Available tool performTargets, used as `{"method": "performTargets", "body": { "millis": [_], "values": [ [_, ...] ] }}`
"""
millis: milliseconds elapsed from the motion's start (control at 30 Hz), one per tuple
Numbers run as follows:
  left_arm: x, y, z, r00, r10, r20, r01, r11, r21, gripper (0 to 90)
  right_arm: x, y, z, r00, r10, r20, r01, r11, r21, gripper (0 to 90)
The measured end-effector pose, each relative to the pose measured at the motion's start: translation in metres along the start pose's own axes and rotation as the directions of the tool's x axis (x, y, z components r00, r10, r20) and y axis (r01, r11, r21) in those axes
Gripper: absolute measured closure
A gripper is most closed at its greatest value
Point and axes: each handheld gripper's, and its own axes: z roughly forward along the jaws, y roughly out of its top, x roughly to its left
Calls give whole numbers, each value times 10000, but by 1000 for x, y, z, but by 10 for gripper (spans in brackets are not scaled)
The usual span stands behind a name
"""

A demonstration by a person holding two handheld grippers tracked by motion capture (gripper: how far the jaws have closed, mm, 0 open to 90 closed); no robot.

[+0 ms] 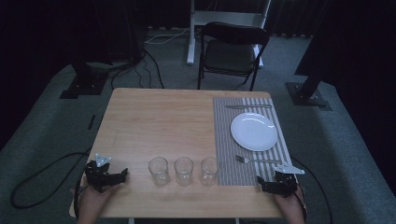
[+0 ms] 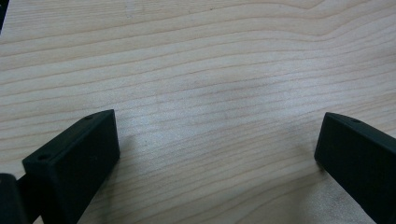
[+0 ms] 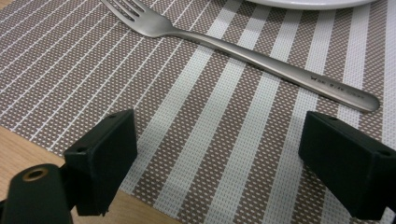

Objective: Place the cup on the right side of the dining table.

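The fork (image 3: 243, 53) lies on the striped placemat (image 1: 224, 140) beside the white plate (image 1: 254, 131); judged stiff, light and slippery, best pinched mid-handle. The right claw (image 3: 217, 158) is held released just short of it. The left claw (image 2: 217, 154) is released over bare desk (image 2: 210, 70), left of three fragile glasses (image 1: 183, 171).

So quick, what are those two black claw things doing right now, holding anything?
Left gripper: open, empty, over bare wooden table.
Right gripper: open, empty, over striped placemat, near the silver metal fork.
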Motion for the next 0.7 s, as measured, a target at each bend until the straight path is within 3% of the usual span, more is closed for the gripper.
{"method": "performTargets", "body": {
  "millis": [567,700],
  "values": [
    [0,0,0,10000,-3,0,3,10000,0,3,-1,4,1,9997,-41,-248,49,9995,309,124],
    [0,0,0,10000,1,0,-1,10000,1,3,-1,9,1,9993,-163,-339,186,9976,671,127]
  ]
}}
